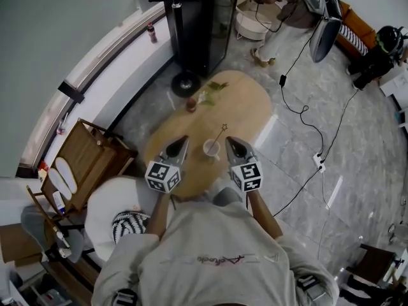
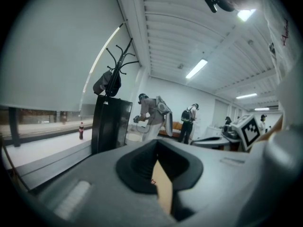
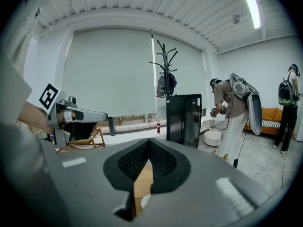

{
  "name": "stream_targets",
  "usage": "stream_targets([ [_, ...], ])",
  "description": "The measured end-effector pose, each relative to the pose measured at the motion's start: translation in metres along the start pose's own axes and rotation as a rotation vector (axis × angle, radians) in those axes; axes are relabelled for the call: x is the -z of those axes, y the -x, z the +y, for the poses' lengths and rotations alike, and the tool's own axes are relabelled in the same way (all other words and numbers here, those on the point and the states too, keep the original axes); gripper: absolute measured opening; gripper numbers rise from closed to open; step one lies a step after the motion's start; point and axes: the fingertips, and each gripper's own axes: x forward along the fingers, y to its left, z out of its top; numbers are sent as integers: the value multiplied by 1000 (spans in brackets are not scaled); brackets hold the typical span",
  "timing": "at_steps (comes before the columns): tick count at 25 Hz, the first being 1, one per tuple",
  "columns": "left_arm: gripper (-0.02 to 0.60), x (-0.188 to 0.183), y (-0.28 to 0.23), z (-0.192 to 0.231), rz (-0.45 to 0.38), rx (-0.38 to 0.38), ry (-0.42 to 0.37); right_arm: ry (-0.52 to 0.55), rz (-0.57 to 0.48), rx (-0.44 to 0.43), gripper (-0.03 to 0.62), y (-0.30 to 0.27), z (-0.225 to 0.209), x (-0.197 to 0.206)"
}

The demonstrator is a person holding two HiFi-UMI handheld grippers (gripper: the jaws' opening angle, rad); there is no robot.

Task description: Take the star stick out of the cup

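A white cup (image 1: 211,148) stands on the oval wooden table (image 1: 248,104), near its front edge. The thin star stick (image 1: 221,132) leans out of the cup up and to the right, its star at the top. My left gripper (image 1: 185,138) hovers just left of the cup and my right gripper (image 1: 228,139) just right of it. Neither touches the cup or the stick. In the left gripper view the left gripper (image 2: 157,141) is shut and holds nothing. The right gripper (image 3: 148,141) is likewise shut and bare, with the cup (image 3: 144,201) showing through the gap below.
A small brown jar (image 1: 191,104) and a leafy sprig (image 1: 213,88) sit at the table's far end. A black cabinet (image 1: 197,24) and coat rack base (image 1: 185,83) stand behind. A wooden chair (image 1: 89,155) and white stool (image 1: 111,206) are left; cables (image 1: 299,116) run right.
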Motion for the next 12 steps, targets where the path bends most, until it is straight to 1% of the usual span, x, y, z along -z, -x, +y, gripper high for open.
stream_targets([
  [6,-2,14,-20,-4,37,10,17,-22,29,-3,5,-4,-13,11],
  [9,-2,17,-30,-5,50,-3,15,-27,29,-18,5,-4,-23,10],
  [12,-2,23,-40,-1,57,-34,23,-16,34,-51,5,-14,-33,9],
])
